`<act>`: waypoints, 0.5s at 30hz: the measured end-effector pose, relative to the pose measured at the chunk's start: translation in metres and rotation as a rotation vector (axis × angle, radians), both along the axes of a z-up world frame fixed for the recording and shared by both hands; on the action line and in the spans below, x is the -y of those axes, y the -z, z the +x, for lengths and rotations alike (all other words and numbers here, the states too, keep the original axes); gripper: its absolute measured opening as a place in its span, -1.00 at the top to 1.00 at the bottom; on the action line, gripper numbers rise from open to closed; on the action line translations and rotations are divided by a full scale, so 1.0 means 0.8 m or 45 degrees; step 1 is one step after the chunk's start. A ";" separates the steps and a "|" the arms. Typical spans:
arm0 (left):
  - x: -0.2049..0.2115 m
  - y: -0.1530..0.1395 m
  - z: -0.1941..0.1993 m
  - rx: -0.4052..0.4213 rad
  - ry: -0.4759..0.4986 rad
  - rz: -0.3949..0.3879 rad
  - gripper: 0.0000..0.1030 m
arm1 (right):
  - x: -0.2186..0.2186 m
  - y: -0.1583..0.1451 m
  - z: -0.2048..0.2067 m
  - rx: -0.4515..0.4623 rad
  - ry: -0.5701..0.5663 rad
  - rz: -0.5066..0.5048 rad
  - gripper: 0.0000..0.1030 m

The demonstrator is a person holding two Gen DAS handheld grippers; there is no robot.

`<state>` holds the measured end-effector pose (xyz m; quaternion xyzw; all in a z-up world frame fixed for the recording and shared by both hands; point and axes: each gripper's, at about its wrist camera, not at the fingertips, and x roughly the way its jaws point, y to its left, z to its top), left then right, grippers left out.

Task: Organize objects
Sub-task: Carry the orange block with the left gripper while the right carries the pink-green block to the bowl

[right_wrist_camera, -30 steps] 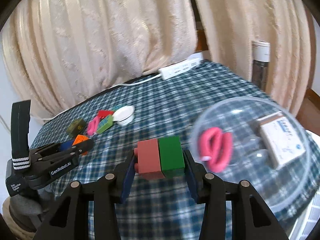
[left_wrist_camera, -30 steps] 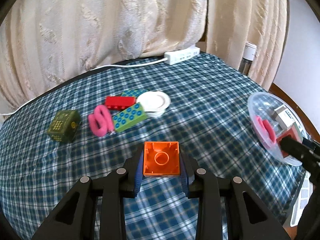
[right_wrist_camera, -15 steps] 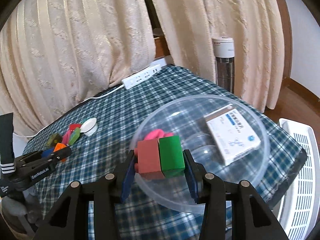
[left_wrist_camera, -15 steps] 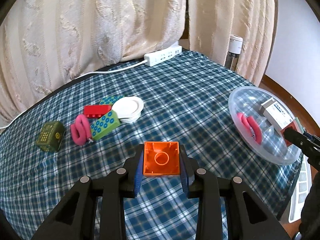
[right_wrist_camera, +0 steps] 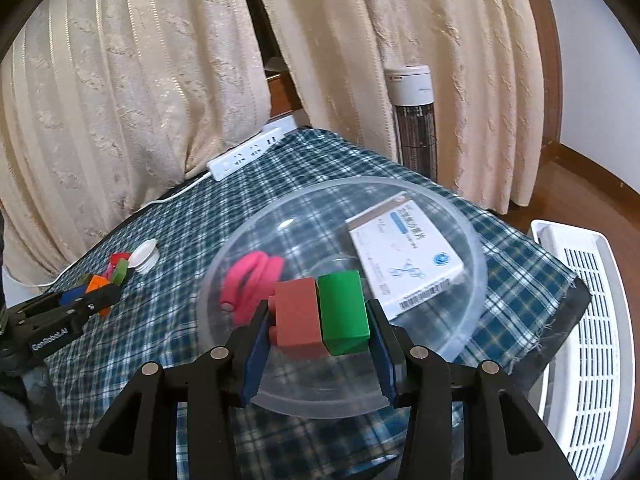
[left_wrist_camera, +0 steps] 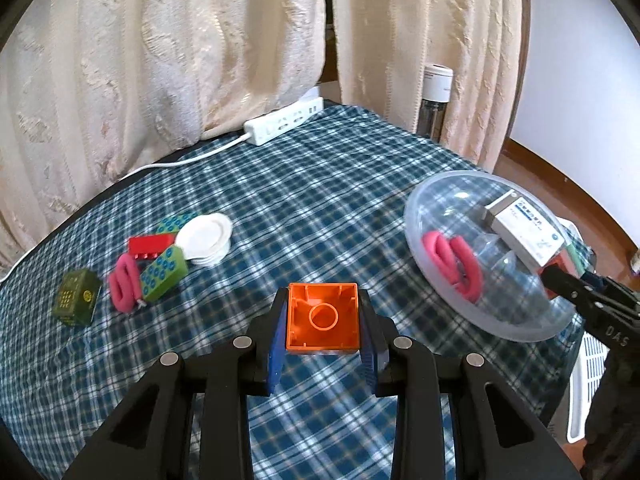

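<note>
My left gripper (left_wrist_camera: 323, 320) is shut on an orange hollow brick (left_wrist_camera: 322, 318), held above the checked tablecloth (left_wrist_camera: 320, 200). My right gripper (right_wrist_camera: 320, 318) is shut on a red brick (right_wrist_camera: 298, 316) joined to a green brick (right_wrist_camera: 344, 306), held over the near rim of a clear plastic bowl (right_wrist_camera: 476, 240). The bowl holds a pink hair tie (right_wrist_camera: 252, 280) and a white medicine box (right_wrist_camera: 408, 260). The bowl also shows in the left wrist view (left_wrist_camera: 424, 256), at the right.
At the left of the table lie a dark green cube (left_wrist_camera: 76, 298), a pink hair tie (left_wrist_camera: 124, 282), a green dotted brick (left_wrist_camera: 164, 272), a red brick (left_wrist_camera: 152, 244) and a white lid (left_wrist_camera: 206, 234). A power strip (left_wrist_camera: 284, 124) lies at the back. A white crate (right_wrist_camera: 580, 320) stands right.
My right gripper has moved with the red and green bricks from left of the bowl to over its near rim. The left gripper has swung right with the orange brick.
</note>
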<state>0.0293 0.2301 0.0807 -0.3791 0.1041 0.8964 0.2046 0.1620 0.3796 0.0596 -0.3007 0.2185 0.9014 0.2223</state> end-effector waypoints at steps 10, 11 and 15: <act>-0.038 -0.003 0.006 0.016 0.088 0.006 0.37 | -0.014 0.003 0.013 -0.034 0.023 -0.011 0.04; -0.041 -0.003 0.007 0.015 0.096 0.005 0.37 | -0.015 0.003 0.014 -0.036 0.024 -0.013 0.04; -0.060 -0.004 0.011 0.018 0.141 0.003 0.37 | -0.020 0.003 0.019 -0.051 0.033 -0.020 0.04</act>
